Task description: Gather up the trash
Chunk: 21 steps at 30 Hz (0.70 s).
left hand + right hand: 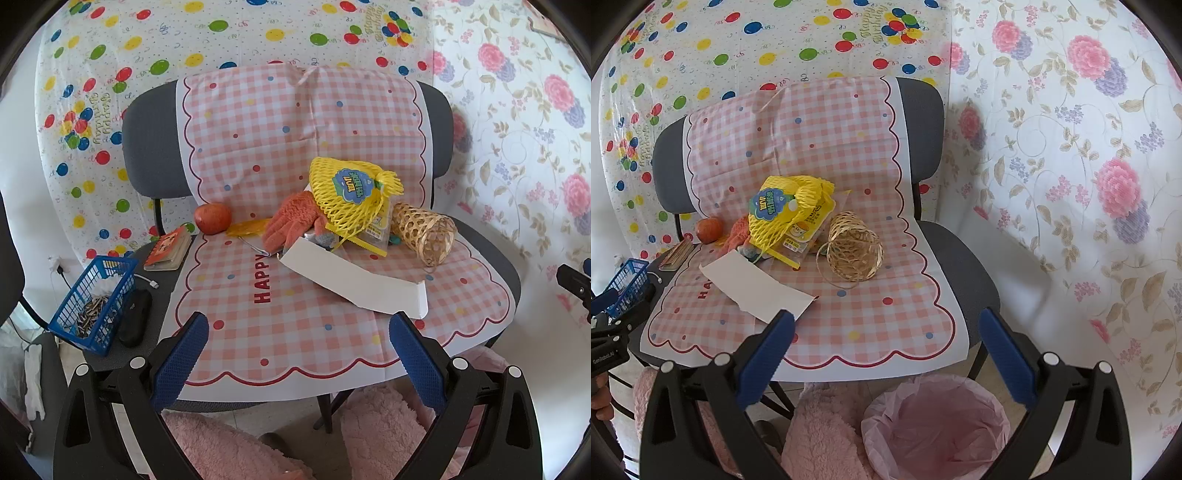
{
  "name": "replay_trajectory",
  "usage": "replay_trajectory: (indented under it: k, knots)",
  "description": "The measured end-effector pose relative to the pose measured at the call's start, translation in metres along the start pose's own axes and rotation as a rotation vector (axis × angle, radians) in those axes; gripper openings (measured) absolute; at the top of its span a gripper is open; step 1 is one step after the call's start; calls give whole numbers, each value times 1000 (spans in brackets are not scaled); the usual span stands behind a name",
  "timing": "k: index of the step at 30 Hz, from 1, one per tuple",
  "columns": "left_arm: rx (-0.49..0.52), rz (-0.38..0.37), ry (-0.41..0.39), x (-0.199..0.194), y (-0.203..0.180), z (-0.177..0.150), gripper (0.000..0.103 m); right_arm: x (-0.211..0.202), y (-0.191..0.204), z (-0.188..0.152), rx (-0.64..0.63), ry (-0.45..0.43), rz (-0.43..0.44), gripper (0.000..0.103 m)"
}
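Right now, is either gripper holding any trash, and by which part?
Nothing is held: the left gripper and right gripper are both open and empty.

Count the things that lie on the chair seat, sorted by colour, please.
Yellow: 2, net bag, snack packet
Orange or red: 3, apple, glove, small book
White: 1, cardboard strip
Tan: 1, woven basket
Total: 7

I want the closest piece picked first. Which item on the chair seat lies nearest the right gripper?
The flat white cardboard piece; its corner nearly reaches the right gripper, while the woven basket and yellow net lie farther back.
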<state>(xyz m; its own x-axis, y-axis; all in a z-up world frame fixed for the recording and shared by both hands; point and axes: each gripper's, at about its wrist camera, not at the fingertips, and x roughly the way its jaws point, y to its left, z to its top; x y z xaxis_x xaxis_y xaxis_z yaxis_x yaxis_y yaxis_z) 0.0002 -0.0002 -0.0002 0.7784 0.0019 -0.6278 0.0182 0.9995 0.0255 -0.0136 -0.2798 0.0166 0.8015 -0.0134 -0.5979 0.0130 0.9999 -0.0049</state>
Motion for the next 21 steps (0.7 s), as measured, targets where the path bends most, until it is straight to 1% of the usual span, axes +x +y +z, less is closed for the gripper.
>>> replay_trajectory:
  k: [21]
  knots:
    - [-1,1,2,-1,-1,4,97,1,0,0,-3,4,0,97]
